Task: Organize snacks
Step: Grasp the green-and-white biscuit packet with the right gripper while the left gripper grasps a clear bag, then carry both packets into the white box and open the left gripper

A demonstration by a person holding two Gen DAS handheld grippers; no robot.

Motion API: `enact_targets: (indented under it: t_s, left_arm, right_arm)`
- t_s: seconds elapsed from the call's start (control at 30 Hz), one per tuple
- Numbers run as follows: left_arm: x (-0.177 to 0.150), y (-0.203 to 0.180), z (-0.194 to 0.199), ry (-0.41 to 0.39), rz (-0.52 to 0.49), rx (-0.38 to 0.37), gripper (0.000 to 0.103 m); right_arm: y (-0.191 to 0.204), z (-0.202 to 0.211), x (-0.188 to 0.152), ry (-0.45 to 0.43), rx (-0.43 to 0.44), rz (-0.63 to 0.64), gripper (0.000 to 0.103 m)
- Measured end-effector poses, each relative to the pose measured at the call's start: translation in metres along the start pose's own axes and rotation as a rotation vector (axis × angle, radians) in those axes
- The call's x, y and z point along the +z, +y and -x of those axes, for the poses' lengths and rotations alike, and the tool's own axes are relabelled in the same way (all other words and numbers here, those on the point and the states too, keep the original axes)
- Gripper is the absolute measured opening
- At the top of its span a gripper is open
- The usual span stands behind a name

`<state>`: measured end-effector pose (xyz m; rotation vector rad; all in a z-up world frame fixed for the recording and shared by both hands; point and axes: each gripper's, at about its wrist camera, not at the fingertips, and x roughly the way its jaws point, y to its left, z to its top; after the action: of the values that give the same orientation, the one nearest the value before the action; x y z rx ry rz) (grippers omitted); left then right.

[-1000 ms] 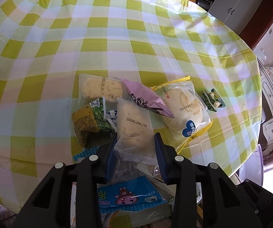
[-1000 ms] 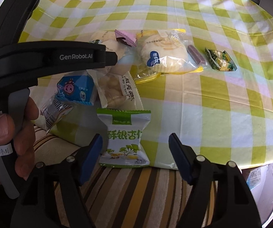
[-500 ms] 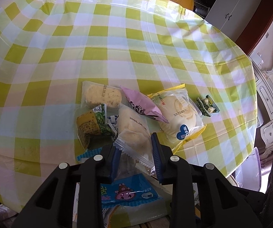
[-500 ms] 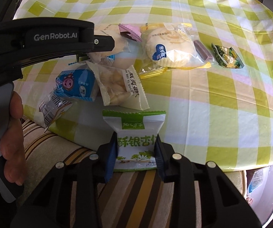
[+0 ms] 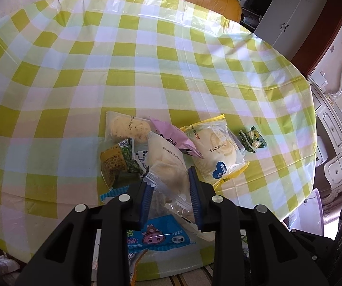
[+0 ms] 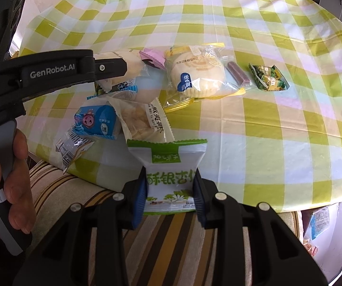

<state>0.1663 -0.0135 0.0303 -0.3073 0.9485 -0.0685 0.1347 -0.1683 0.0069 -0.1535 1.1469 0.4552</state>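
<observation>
Snack packets lie bunched at the near edge of a table under a green-and-white checked cloth (image 5: 147, 59). My left gripper (image 5: 169, 181) is shut on a clear packet with a pale pastry (image 5: 166, 164), whose near end is off the pile. In the right wrist view that gripper's fingers (image 6: 113, 68) reach in from the left, pinching the same clear packet (image 6: 135, 65). My right gripper (image 6: 169, 188) is shut on a green-and-white packet (image 6: 168, 159), held upright over the table's edge.
Near the held packets lie a round bun packet (image 5: 216, 143), a pink packet (image 5: 171, 133), a blue packet (image 6: 94, 121), a cracker packet (image 6: 142, 119), a purple bar (image 6: 237, 74) and a small green packet (image 6: 268, 77). A striped cushion (image 6: 171, 250) sits below the edge. A hand (image 6: 11, 166) grips the left handle.
The right gripper's jaws closed onto the green-and-white packet and raised it slightly. The left jaws narrowed on the clear pastry packet and lifted it a little.
</observation>
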Motion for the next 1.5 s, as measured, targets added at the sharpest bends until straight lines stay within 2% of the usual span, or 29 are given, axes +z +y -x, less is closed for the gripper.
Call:
enact_targets:
  t_s: [0.5,0.87,1.2,1.5]
  left_arm:
    - [0.0,-0.026,0.019,-0.033,-0.041,-0.017,0.028]
    - [-0.002,-0.059,0.025,-0.038,-0.094,-0.054,0.028]
    - [-0.021,-0.134,0.011,0.022,-0.225,-0.162,0.028]
    - [-0.056,-0.221,-0.015,0.141,-0.395,-0.278,0.028]
  right_arm:
    - [-0.02,0.026,-0.01,-0.065,-0.012,-0.058,0.035]
    - [-0.066,0.054,-0.018,-0.12,-0.044,-0.144,0.035]
    - [-0.148,0.08,-0.046,-0.148,-0.151,-0.3,0.035]
    - [-0.215,0.091,-0.091,-0.13,-0.242,-0.433,0.035]
